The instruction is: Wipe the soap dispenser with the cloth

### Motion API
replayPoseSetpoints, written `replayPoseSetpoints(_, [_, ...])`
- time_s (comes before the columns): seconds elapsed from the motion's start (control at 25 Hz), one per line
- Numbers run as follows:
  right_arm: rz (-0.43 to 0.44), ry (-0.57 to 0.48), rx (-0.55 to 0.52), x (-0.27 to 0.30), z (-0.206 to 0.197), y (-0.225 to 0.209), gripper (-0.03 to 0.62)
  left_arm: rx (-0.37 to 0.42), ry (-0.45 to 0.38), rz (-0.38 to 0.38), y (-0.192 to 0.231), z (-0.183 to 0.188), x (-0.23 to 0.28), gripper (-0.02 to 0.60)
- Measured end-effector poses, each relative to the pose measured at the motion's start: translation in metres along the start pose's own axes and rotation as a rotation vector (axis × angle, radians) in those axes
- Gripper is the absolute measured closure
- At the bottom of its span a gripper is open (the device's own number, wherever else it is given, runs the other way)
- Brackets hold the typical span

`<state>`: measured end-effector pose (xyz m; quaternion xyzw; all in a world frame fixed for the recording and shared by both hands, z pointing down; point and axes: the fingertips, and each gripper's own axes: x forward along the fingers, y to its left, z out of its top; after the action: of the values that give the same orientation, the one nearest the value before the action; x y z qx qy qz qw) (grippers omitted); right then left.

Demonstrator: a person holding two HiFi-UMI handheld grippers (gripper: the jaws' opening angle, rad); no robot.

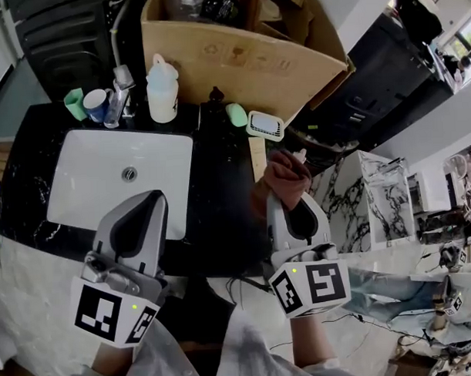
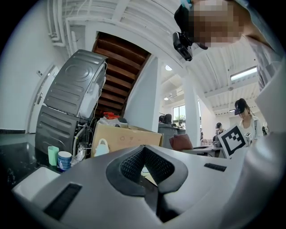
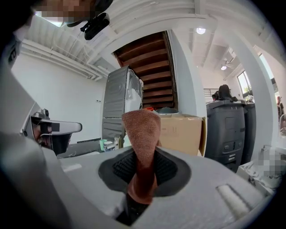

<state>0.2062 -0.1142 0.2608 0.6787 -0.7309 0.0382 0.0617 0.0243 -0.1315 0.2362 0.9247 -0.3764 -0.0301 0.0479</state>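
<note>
The right gripper clamps the brown cloth above the table's bare right part, the left gripper hangs closed and empty over the sink's front edge, and the white soap dispenser stands at the back edge.

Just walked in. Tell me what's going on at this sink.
A person stands at the sink with a gripper in each hand. The right gripper is shut on a brown cloth. The left gripper is shut and empty. The white bottle at the back, likely the soap dispenser, stands apart from both, not yet wiped.
</note>
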Motion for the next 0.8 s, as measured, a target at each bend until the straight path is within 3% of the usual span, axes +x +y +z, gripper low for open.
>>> replayPoseSetpoints(0.52, [0.093, 0.018, -0.031, 0.07, -0.004, -0.044, 0.519, -0.008, 0.004, 0.12, -0.003, -0.004, 0.042, 0.578])
replayPoseSetpoints(0.8, [0.113, 0.015, -0.067, 0.096, -0.006, -0.05, 0.519, -0.001, 0.006, 0.13, 0.001, -0.002, 0.05, 0.578])
